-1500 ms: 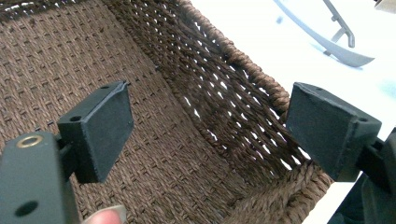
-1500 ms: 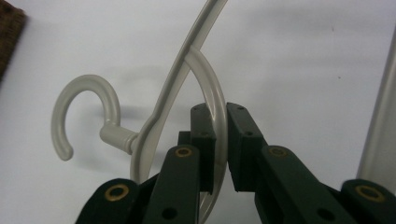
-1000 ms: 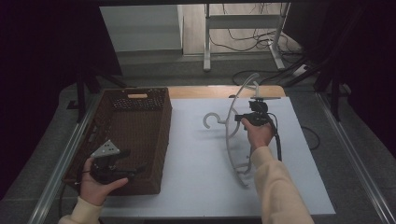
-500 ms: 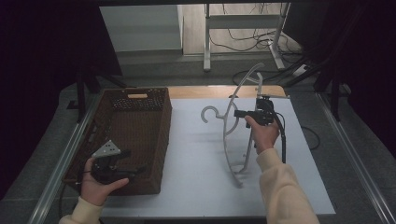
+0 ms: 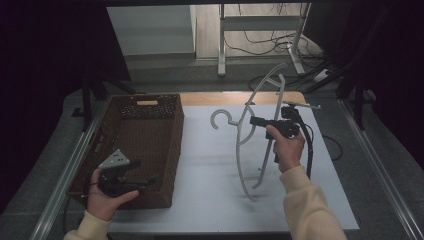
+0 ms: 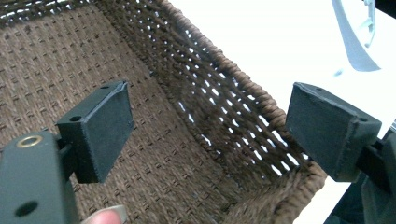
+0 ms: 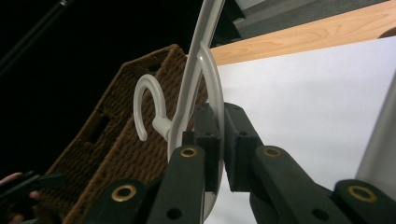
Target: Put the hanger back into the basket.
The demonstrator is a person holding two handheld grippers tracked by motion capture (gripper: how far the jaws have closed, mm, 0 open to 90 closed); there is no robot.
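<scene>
White plastic coat hanger (image 5: 250,135): clamped in my right tool (image 5: 256,120), long axis near upright, hook toward brown woven wicker basket (image 5: 150,135); my left tool (image 5: 142,181) gapes there, empty.

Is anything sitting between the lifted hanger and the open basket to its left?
Nothing visible. The white hanger, held by the right gripper, has only bare white tabletop between it and the wicker basket. The left gripper, fingers open, straddles the basket's near right wall.
</scene>
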